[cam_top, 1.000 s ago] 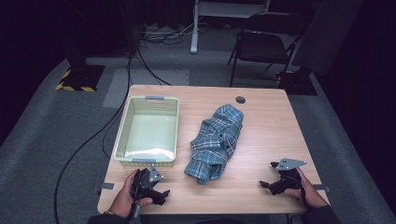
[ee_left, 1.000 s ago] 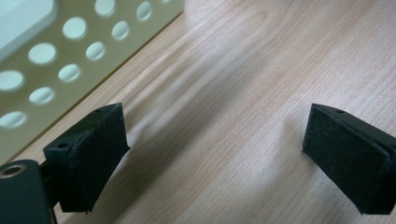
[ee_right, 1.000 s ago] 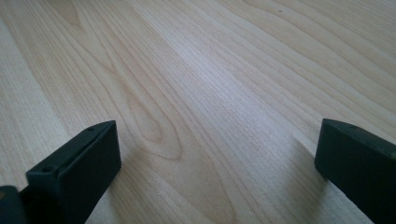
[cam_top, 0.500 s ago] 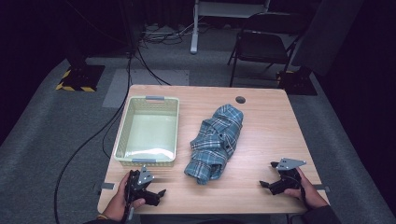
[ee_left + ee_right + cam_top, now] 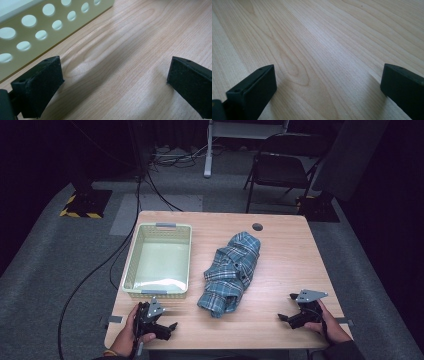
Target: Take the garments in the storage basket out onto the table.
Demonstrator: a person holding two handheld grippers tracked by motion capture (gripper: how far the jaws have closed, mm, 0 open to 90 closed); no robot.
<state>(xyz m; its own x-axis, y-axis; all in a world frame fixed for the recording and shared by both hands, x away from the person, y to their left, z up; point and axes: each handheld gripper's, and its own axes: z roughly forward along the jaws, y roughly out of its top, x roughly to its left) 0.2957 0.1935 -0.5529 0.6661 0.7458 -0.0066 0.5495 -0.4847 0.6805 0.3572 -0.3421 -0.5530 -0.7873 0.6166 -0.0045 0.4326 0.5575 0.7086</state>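
Fingers of the left gripper (image 5: 167,326) stand spread wide with only bare wood between them; they have just been opening over the past moment, and nothing lies in the gap. In the left gripper view its two black pads (image 5: 40,85) frame the counter (image 5: 130,62), with the basket (image 5: 37,30) wall close by on one side. Fingers of the right gripper (image 5: 287,318) are spread as well and hold nothing; the right gripper view has plain wood between its pads (image 5: 254,87).

Both grippers rest near the counter's (image 5: 300,260) front edge, one at each corner, and neither touches cloth.

The shirt (image 5: 232,272), a blue plaid bundle, lies crumpled in the middle of the counter, just right of the empty basket (image 5: 131,270) and apart from it. Its long axis runs from the near edge toward the far right, so the near end of the bundle points down between the two hands.

From the left gripper the shirt lies ahead and to the right; from the right gripper it lies ahead and to the left. The left gripper looks the nearer to the bundle's near end, and it also sits just in front of the basket, so a first reach probably falls to that hand.
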